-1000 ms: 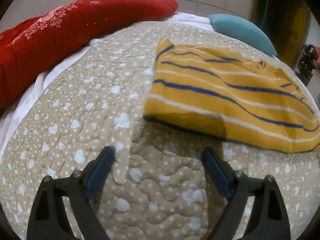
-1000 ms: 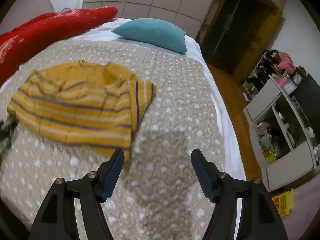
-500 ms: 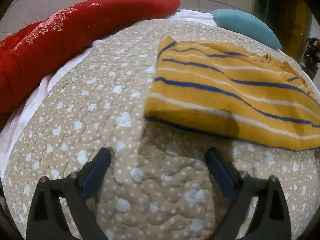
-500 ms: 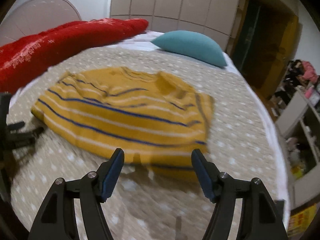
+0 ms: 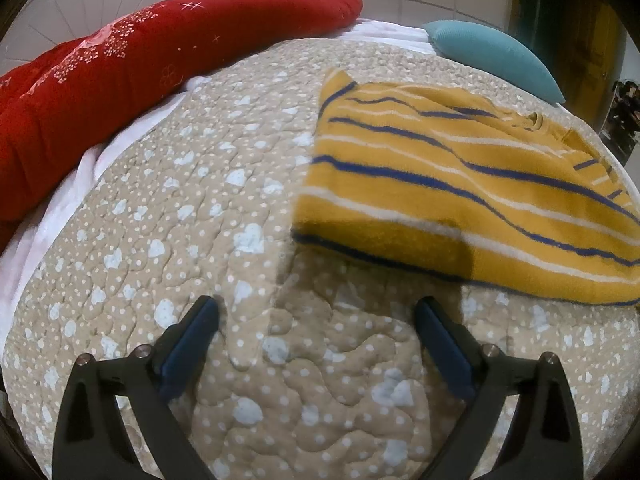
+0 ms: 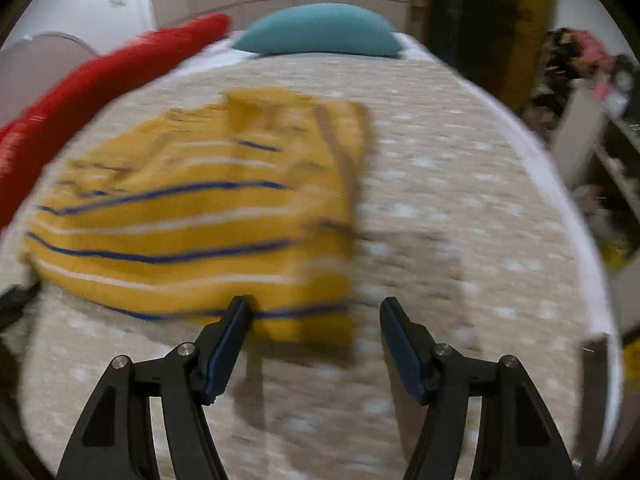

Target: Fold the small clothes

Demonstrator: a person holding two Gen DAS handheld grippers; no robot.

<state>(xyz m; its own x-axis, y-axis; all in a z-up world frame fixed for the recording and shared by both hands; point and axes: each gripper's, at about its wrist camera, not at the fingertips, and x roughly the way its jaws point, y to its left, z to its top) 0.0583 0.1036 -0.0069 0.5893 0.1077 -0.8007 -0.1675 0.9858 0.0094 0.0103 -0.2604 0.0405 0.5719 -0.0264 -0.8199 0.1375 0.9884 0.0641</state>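
Both jaws stand spread with nothing pinched: the left gripper (image 5: 316, 312) hovers over bare quilt (image 5: 168, 208), just short of the near hem of the shirt (image 5: 460, 184), and the right gripper (image 6: 316, 308) has its left fingertip over the shirt's near right corner, the cloth not pressed.

Count: one shirt, one quilt, one long red bolster (image 5: 120, 68) along the far left, one teal pillow (image 5: 496, 56) at the far end, two grippers. A shelf unit (image 6: 600, 140) with clutter stands off the right side of the bed.

Against a second ago, the left jaws have widened a little while its view is almost unchanged. The right view has swung left and dropped closer: the shirt's corner, earlier well ahead and to the left, now sits at the fingertips, and the picture is motion-blurred.

The shirt is mustard yellow with thin blue and white stripes, lying flat on the quilt's middle, a sleeve folded in at the right edge.
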